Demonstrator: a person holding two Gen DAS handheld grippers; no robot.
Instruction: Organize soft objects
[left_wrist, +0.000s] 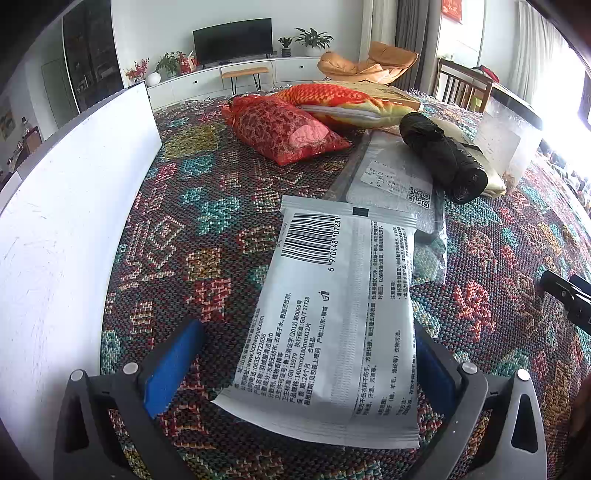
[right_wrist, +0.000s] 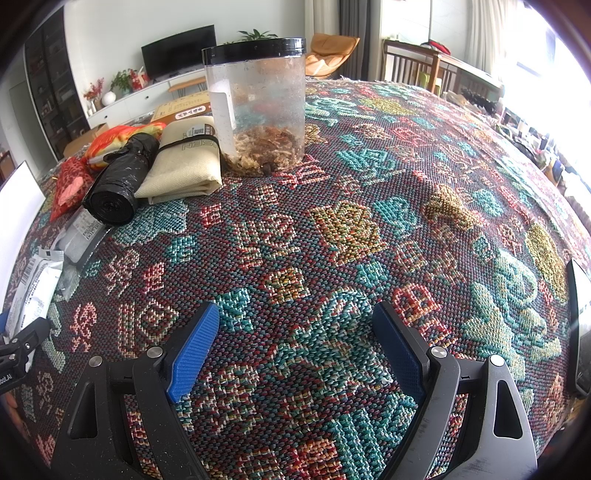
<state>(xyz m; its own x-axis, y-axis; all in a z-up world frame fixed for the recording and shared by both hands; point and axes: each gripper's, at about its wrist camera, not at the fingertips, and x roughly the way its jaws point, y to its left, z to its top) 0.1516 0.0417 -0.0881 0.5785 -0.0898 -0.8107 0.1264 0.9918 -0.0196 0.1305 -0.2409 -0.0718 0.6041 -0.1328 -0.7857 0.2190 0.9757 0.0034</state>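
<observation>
Low in the left wrist view, the left gripper (left_wrist: 306, 354) stands spread around a white wipes packet (left_wrist: 332, 317) lying on the patterned desk (left_wrist: 184, 229), pads not visibly clamping it. Meanwhile the right gripper (right_wrist: 295, 347) is apart over bare cloth, with a black roll (right_wrist: 118, 184) at upper left.

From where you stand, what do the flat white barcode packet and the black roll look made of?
The flat white barcode packet looks like matte plastic film: crimped sealed ends, printed text, slight sheen. It lies between the open left gripper fingers. The black roll seems thin glossy plastic, probably bin bags, given its wrinkled wound layers.
</observation>
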